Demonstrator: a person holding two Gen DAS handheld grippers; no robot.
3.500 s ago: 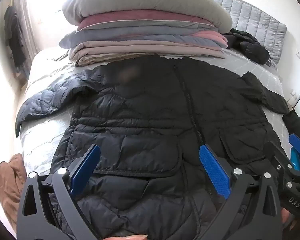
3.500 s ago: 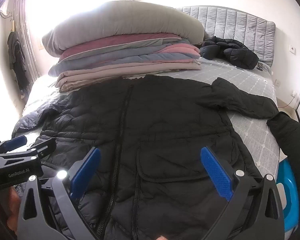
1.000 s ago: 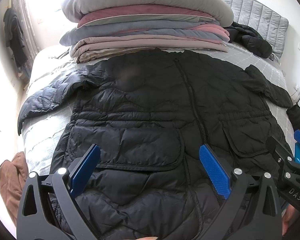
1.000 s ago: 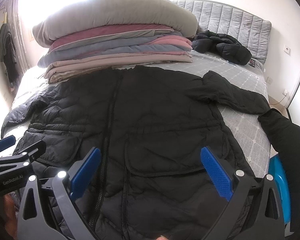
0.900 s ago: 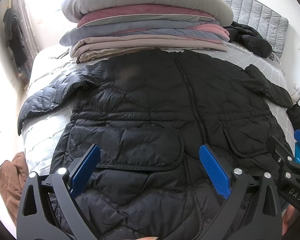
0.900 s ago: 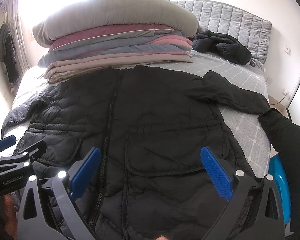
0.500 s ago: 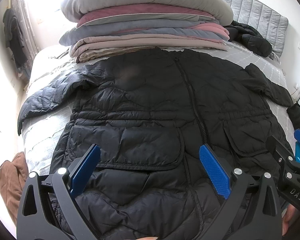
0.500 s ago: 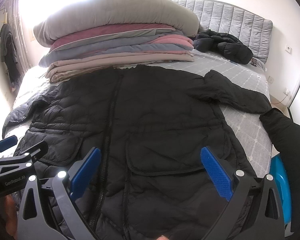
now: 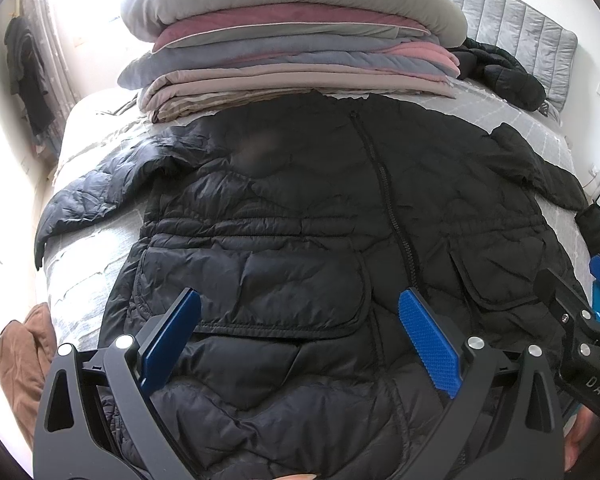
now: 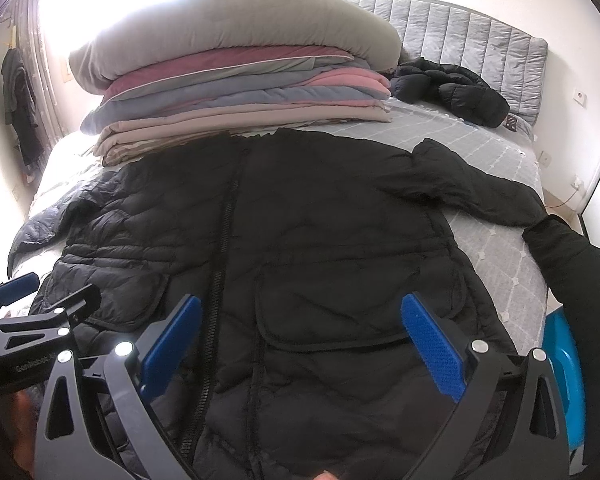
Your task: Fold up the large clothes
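Bed (image 9: 80, 280) carried the coat (image 9: 300, 240), collar at 12 o'clock; your left gripper (image 9: 298, 336) and right gripper (image 10: 300, 340) gaped empty above its hem.

Two black jackets (image 10: 320, 248) (image 10: 452, 90) (one crumpled), one bedding stack (image 10: 236, 84), two claws (image 9: 298, 338) (image 10: 300, 338)

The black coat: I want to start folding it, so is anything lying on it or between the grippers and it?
Nothing visible. The coat lies spread flat on the bed, both grippers open directly above its hem. The stack of folded blankets sits beyond the collar.
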